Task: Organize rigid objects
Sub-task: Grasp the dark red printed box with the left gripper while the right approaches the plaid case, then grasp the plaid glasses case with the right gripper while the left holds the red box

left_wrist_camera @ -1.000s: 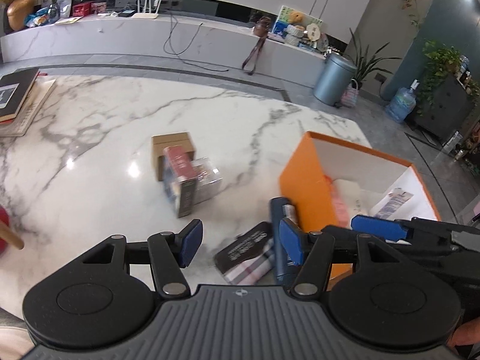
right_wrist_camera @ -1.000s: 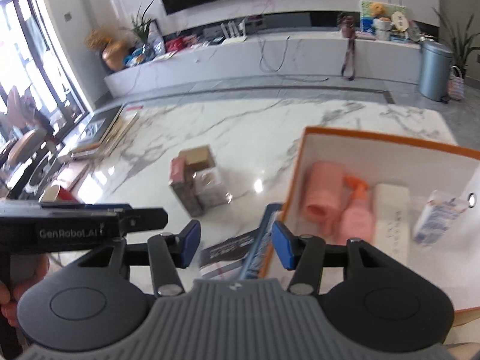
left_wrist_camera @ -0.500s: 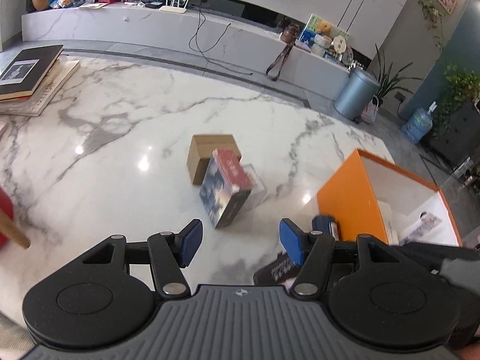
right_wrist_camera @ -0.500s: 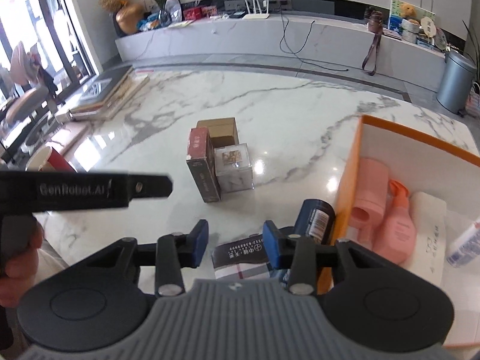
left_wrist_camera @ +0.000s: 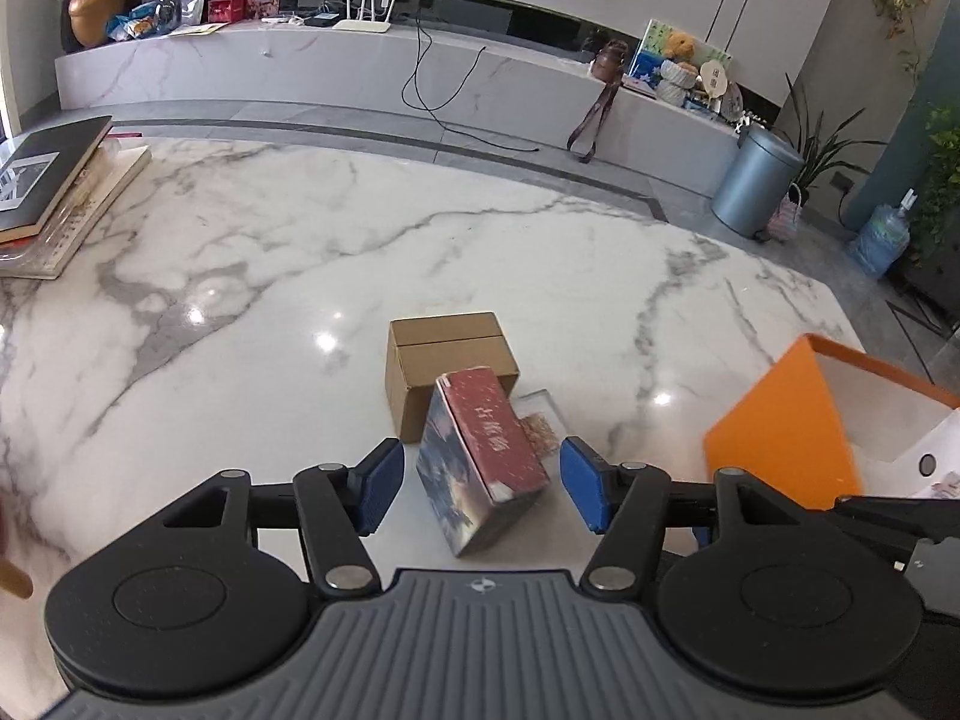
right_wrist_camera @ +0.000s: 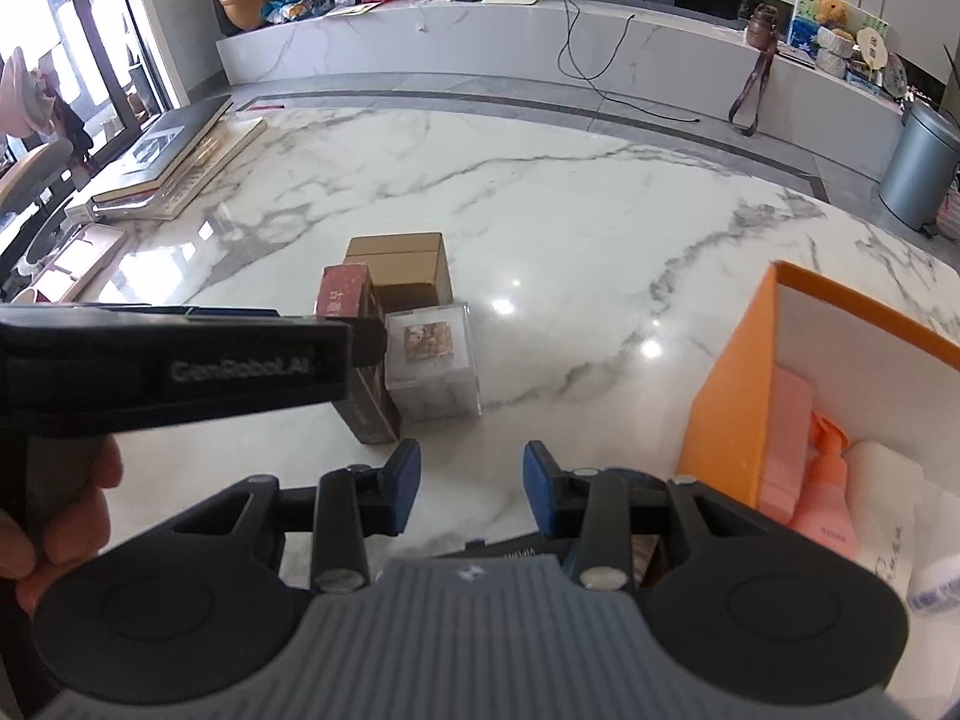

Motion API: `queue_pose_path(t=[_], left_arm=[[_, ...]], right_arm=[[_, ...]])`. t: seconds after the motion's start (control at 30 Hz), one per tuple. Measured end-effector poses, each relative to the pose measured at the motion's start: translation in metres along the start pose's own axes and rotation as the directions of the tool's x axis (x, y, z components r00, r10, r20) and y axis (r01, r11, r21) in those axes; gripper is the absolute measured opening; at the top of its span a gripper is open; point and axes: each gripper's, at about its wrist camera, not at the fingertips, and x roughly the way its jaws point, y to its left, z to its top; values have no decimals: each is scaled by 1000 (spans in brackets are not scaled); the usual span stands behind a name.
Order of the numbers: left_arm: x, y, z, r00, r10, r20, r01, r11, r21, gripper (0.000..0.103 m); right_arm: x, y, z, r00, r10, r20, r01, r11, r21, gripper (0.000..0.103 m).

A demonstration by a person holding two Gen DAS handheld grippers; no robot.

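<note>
left wrist view is looking down on a white marble table [left_wrist_camera: 252,324], where the left gripper [left_wrist_camera: 474,489] is standing about half open with its blue pads on either side of a red box [left_wrist_camera: 486,456]. the pads are not touching the box; there is a gap on each side, and its jaws have just been closing a little with the box between them. the red box is standing tilted, leaning against a brown cardboard box [left_wrist_camera: 447,360] behind it, and a clear plastic cube [left_wrist_camera: 543,420] is sitting just beside it on the right. an orange storage box [left_wrist_camera: 780,426] is sitting open at the right edge of the table.

right wrist view is showing the right gripper [right_wrist_camera: 471,495] part open over bare marble, holding nothing; its jaws have been closing within the last second. below its right finger a dark cylinder [right_wrist_camera: 636,480] and a flat dark packet [right_wrist_camera: 516,549] are lying mostly hidden, so i cannot tell how they are touching. inside the orange storage box a pink tube [right_wrist_camera: 789,414], a pink pump bottle [right_wrist_camera: 828,495] and a white item [right_wrist_camera: 888,504] are lying side by side. a stack of books [right_wrist_camera: 180,156] is resting at the far left of the table. a hand [right_wrist_camera: 54,534] is gripping the left tool's handle.
</note>
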Motion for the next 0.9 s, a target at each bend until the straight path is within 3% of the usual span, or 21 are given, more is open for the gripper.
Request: queue_pose_path(t=[0.13,0.3,0.4,0.63,0.8,0.9], left_arm=[[9,7,-1,999,-24,-24,24,999,-21,56],[14,12,-3,999,-24,-37,24,1000,-4,33],[11,14,-7,999,-22,-45,23,1000,17,26],[-10,17,-29,995,-46,-92,48,999,20,26],[-21,15,-42,991,-75,-109,77,997,20,26],[-23,17,-44,990,-89,-114,89,996,-4,26]], right_arm=[[11,1,4,1000,2,-20,-2,1000,-7,39],[18,6,1,998,16,-58,-17,1000,-19,39],[18,10,-7,997,24,-80,-26,999,-22,39],[18,29,-30,987,13,-160,-26,996,-83,41],[20,38,-35,974,-21,-227,-26,979,-204,40],[20,41,-36,959,-77,-272,-13,949,-316,37]])
